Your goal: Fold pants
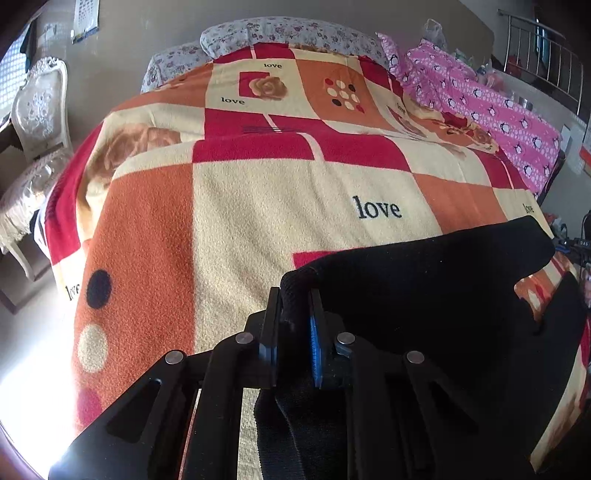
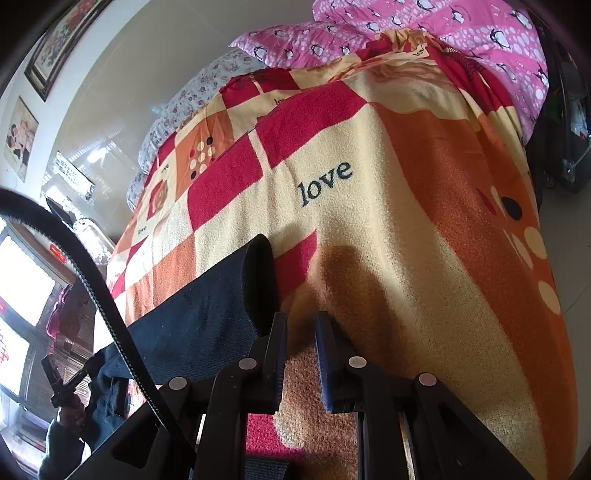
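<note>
The pants (image 1: 424, 295) are dark, almost black, and lie on a bed with a red, orange and cream patchwork blanket (image 1: 258, 206). My left gripper (image 1: 294, 299) is shut on a thick rolled edge of the pants, which spread to the right and under the gripper. In the right wrist view the pants (image 2: 207, 321) stretch from the lower left up to a folded end beside the left finger. My right gripper (image 2: 301, 325) has a narrow gap between its fingers with only blanket (image 2: 369, 240) showing in it; the pants lie just left of it, outside the jaws.
A pink penguin-print quilt (image 1: 498, 110) and floral pillows (image 1: 288, 33) lie at the far end of the bed. A white chair (image 1: 33, 122) stands to the left. A black cable (image 2: 92, 280) crosses the right wrist view. The left gripper's handle and hand (image 2: 66, 398) show at lower left.
</note>
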A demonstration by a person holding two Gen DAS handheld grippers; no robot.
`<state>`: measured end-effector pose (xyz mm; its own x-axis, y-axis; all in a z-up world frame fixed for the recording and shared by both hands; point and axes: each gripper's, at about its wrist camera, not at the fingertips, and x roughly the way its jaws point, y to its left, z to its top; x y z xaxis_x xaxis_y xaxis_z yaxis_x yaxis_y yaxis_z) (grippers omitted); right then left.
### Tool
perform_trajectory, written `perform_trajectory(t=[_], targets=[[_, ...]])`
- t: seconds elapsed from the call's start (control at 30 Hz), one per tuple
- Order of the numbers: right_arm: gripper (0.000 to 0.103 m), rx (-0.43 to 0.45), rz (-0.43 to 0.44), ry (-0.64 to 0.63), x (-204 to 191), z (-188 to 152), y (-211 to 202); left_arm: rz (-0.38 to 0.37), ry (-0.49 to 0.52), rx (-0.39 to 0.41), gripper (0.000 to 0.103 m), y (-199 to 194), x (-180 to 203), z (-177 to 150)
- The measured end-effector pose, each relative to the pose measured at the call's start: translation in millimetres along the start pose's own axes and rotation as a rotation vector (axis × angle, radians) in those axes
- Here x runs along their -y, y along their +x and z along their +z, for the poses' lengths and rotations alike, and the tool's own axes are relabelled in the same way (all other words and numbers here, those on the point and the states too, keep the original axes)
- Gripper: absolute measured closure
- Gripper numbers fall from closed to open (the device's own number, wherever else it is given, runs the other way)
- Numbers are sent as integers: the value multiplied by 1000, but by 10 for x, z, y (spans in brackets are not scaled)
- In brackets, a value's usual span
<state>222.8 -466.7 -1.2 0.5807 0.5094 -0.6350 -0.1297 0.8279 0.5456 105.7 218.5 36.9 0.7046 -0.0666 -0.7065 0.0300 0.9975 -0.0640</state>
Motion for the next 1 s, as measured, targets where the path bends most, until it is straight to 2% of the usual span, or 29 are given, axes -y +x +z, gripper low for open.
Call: perform_trajectory(t=[0.1, 0.17, 0.2, 0.23, 0.3, 0.37, 0.43, 0.47, 0.5, 0.53, 0.63, 0.67, 0.77, 0.87, 1.0], targets=[[88, 3, -16, -24, -138, 238, -82, 14, 35, -4, 92, -61, 77, 57], [77, -8, -23, -82, -272, 413, -73, 38, 46, -26, 92, -57, 115, 102], [65, -50, -19, -128, -370, 521, 3, 51, 53, -38, 92, -54, 133, 125], [62, -95, -19, -168, -442, 592, 90, 61, 60, -47, 92, -51, 147, 142], [62, -225, -46, -259, -592, 725, 369, 80, 68, -66, 92, -48, 192, 189], [62, -251, -58, -269, -631, 807, 514, 83, 63, -90, 92, -35, 220, 209], [62, -293, -9, -205, -595, 891, 687, 102, 55, -116, 92, 0, 252, 225], [62, -304, -11, -180, -569, 920, 764, 106, 51, -126, 92, 15, 262, 233], [64, -301, -40, -168, -553, 946, 826, 112, 44, -132, 92, 25, 265, 240], [75, -304, -49, -164, -542, 953, 866, 121, 32, -135, 92, 27, 255, 249], [99, -347, -5, -194, -610, 883, 957, 137, 19, -132, 92, -1, 252, 253], [100, -350, -1, -225, -661, 844, 952, 147, 22, -127, 92, -17, 263, 247], [101, -282, 4, -283, -754, 788, 800, 183, 26, -107, 92, -93, 314, 207], [101, -192, 16, -325, -851, 767, 514, 219, 20, -65, 93, -245, 383, 157], [101, -143, -7, -444, -1009, 606, 159, 241, -4, -17, 93, -487, 460, 75]])
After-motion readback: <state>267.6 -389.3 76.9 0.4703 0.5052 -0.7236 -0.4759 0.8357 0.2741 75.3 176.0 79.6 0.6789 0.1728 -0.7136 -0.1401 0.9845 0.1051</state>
